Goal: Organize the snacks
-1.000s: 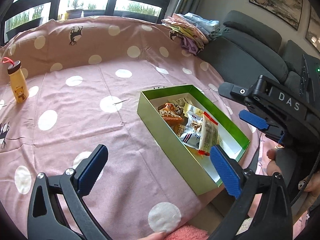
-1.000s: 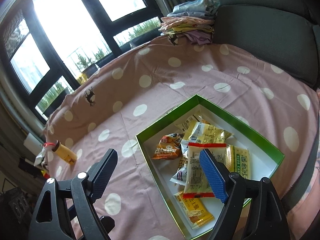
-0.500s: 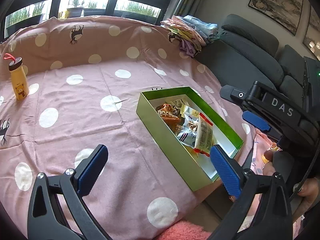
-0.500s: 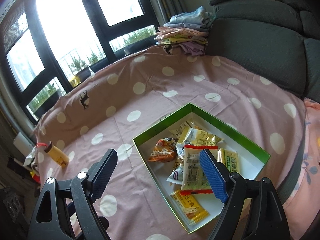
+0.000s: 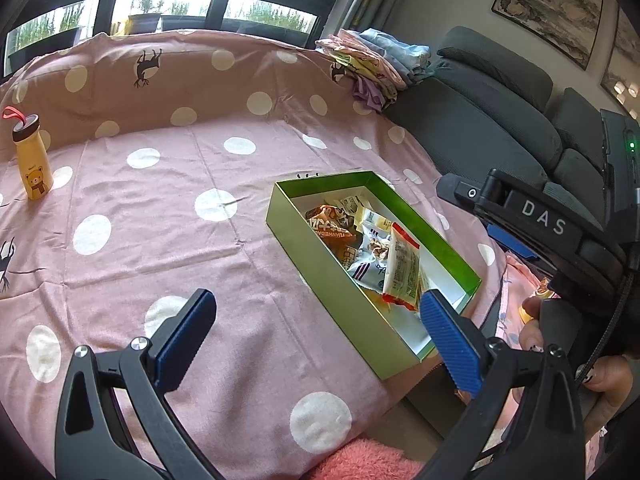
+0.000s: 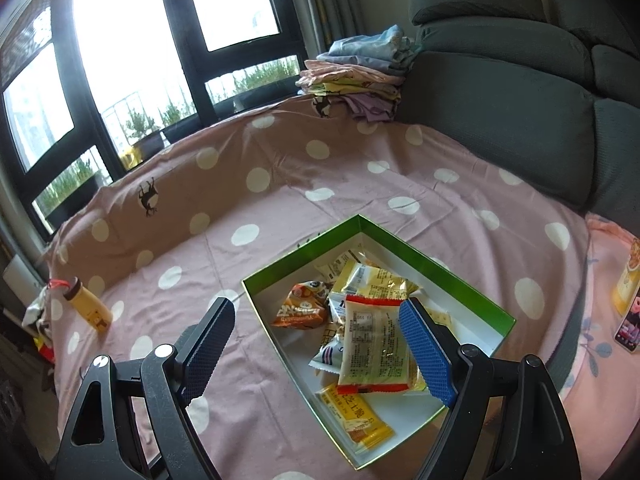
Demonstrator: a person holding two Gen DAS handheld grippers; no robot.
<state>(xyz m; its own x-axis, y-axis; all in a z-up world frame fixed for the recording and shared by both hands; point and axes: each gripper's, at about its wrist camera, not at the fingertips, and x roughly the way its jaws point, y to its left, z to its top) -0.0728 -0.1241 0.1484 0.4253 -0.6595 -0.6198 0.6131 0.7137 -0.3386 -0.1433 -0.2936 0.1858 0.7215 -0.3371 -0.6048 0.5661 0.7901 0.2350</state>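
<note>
I held the left gripper (image 5: 316, 338) and right gripper (image 6: 320, 348) wide apart and empty. The green box (image 6: 472, 288) sat right of frame centre, with the snack packets (image 6: 372, 340) piled inside.

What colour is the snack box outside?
Green snack box, white inside; clearest in the left wrist view.

A home living room: a grey sofa (image 6: 500, 112) stands beside the surface draped in a pink polka-dot cloth (image 5: 160, 220), folded clothes (image 6: 356, 80) piled at the sofa's end, framed paintings (image 5: 548, 4) above it, and large windows (image 6: 160, 40) beyond.
</note>
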